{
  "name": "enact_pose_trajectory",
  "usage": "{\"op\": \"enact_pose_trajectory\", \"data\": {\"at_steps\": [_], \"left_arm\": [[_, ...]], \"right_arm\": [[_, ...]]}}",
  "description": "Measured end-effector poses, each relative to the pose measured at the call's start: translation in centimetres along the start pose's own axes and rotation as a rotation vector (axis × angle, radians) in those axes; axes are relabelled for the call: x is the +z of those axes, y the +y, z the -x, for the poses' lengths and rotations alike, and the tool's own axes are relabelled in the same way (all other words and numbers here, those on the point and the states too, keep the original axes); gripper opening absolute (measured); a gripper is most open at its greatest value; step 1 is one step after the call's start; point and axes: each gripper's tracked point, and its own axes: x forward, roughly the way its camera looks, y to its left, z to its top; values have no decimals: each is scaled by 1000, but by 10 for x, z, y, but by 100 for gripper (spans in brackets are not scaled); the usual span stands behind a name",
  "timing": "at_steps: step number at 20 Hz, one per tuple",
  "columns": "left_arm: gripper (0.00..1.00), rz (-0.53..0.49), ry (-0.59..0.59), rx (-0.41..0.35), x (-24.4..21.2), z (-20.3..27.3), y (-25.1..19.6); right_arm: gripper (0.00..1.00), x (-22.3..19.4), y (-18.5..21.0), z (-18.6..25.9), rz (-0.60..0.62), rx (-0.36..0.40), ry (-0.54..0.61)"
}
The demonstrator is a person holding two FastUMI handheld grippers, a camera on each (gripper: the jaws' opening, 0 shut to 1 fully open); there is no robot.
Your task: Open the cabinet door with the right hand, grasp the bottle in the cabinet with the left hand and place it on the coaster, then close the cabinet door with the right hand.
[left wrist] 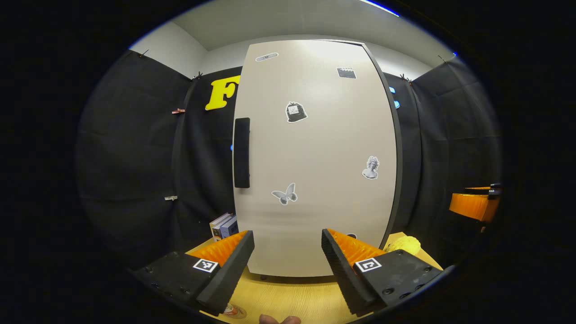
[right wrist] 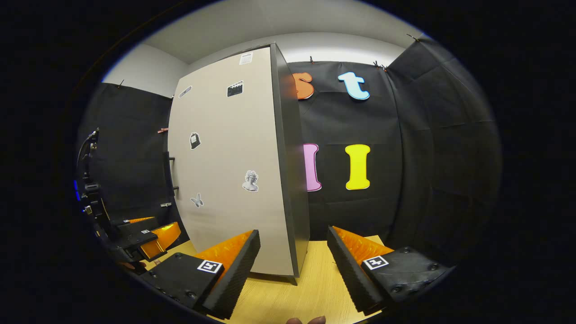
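Observation:
A tall beige cabinet (left wrist: pixel 315 148) with stickers on its door stands shut on the wooden table (left wrist: pixel 288 299), so its inside is hidden. A black vertical handle (left wrist: pixel 241 153) sits at the door's left edge. My left gripper (left wrist: pixel 288 236) faces the door, open, with nothing between its fingers. My right gripper (right wrist: pixel 293 233) is open too, pointing at the cabinet's right front corner (right wrist: pixel 288 180), well right of the handle (right wrist: pixel 171 173). A round patterned coaster (left wrist: pixel 235 310) peeks out under the left gripper's left finger.
Several books (left wrist: pixel 223 226) stand left of the cabinet, and a yellow lumpy object (left wrist: pixel 403 245) lies to its right. The other gripper (left wrist: pixel 474 204) hovers at the far right of the left gripper view. Black cloth walls close the booth.

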Motion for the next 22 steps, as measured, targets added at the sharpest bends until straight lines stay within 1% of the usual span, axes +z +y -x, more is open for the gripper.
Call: {"op": "enact_pose_trajectory", "data": {"at_steps": [7,10,13,15,19,22], "left_arm": [[95,11,-8,21,0,9,5],[95,17,-18,19,1,14,6],[95,19,-26,15,1,16,7],[95,7,-22,20,-2,16,9],[95,-50,-17,4,-7,20,1],[95,-46,-25,-10,-9,25,-6]], "right_arm": [[97,3,21,14,43,54,-17],[97,8,24,18,61,54,-31],[98,10,26,20,56,52,-31],[98,11,29,22,57,59,-30],[98,15,35,25,49,80,-38],[98,26,40,27,38,88,-67]]}}
